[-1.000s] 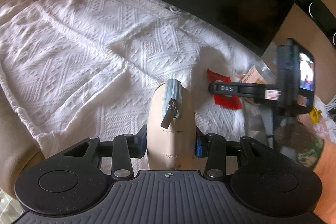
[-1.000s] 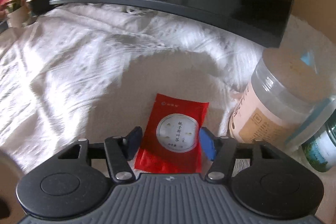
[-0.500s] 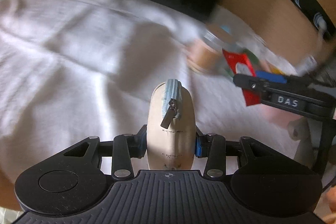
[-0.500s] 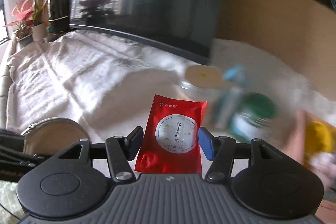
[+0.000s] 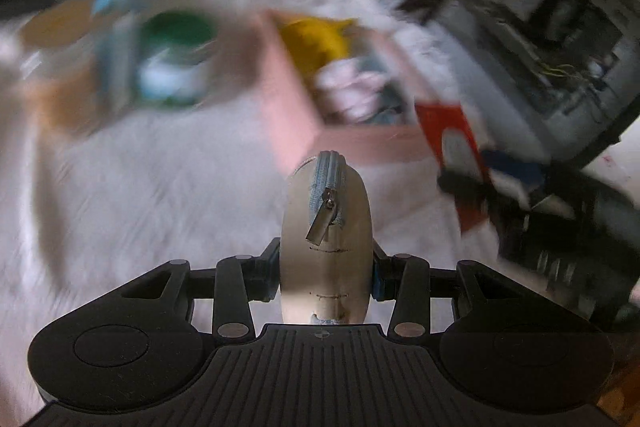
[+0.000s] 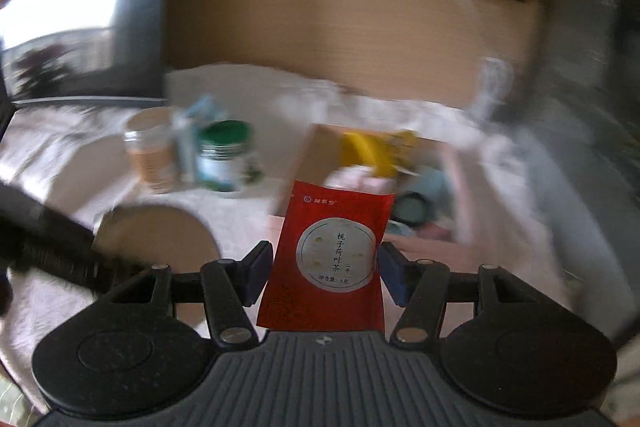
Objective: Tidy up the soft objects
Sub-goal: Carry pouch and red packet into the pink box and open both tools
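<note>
Left gripper (image 5: pixel 325 277) pinching beige zip pouch (image 5: pixel 325 251) edge-on, zipper facing camera; right gripper (image 6: pixel 325 277) clamping red tea sachet (image 6: pixel 328 263) upright; both hovering above white cloth (image 5: pixel 160 187), near pink box (image 5: pixel 292 107) holding soft items; background blurring.

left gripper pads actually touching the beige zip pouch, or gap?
Touching. The left wrist view shows the left gripper with both pads pressed against the sides of the beige zip pouch, which stands upright between them with no gap.
</note>
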The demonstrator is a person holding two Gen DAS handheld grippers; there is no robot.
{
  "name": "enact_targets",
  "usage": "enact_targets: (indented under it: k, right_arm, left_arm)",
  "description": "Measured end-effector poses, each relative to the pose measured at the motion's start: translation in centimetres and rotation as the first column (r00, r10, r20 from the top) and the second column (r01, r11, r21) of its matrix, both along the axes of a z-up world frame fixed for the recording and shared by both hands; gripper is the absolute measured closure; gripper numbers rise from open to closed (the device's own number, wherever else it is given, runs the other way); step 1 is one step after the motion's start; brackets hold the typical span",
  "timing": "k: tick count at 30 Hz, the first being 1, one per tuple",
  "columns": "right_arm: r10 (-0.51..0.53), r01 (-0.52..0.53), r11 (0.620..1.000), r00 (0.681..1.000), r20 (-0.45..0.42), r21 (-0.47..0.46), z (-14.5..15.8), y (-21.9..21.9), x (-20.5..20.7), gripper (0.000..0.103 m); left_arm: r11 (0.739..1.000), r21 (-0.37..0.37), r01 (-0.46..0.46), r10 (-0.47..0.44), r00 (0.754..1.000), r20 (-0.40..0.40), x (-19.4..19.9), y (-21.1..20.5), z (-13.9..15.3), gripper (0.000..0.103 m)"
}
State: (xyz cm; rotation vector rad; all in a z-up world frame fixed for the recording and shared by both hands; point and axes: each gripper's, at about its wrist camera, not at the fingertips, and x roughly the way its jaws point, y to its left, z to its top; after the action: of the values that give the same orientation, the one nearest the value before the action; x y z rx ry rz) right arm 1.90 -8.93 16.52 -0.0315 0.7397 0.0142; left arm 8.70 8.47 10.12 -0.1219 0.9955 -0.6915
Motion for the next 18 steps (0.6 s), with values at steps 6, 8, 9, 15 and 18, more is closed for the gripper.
enact_targets:
  k: [6, 8, 9, 15, 18]
  right_arm:
    - [-0.145, 0.145, 0.989, 0.989, 0.010, -0.009, 0.1, -4.0, -2.6, 0.045]
    - [-0.179, 0.180, 0.984, 0.984, 0.024, -0.018, 0.5, -5.2, -3.7, 0.045]
    - [-0.194, 0.195, 0.981, 0.981, 0.029, -0.025, 0.7, -5.6, -4.1, 0.045]
    - [-0.247, 0.248, 0.968, 0.968, 0.032, -0.039, 1.0, -7.4, -6.3, 0.045]
    - [-0.249, 0.250, 0.967, 0.968, 0.018, -0.046, 0.6, -7.5, -6.7, 0.045]
  left_arm:
    - [0.999, -0.002, 0.042, -0.041, 0.995, 0.089, 4.4, -5.8, 2.6, 0.058]
    - [0.999, -0.019, 0.030, -0.028, 0.994, 0.109, 6.0, -7.5, 3.4, 0.058]
    - [0.999, -0.031, 0.023, -0.019, 0.993, 0.120, 7.2, -8.1, 3.5, 0.058]
    - [0.990, -0.138, -0.038, 0.038, 0.999, -0.005, 13.4, -10.3, 0.4, 0.058]
    - [0.996, -0.062, -0.056, 0.057, 0.998, 0.012, 13.8, -10.6, -1.5, 0.045]
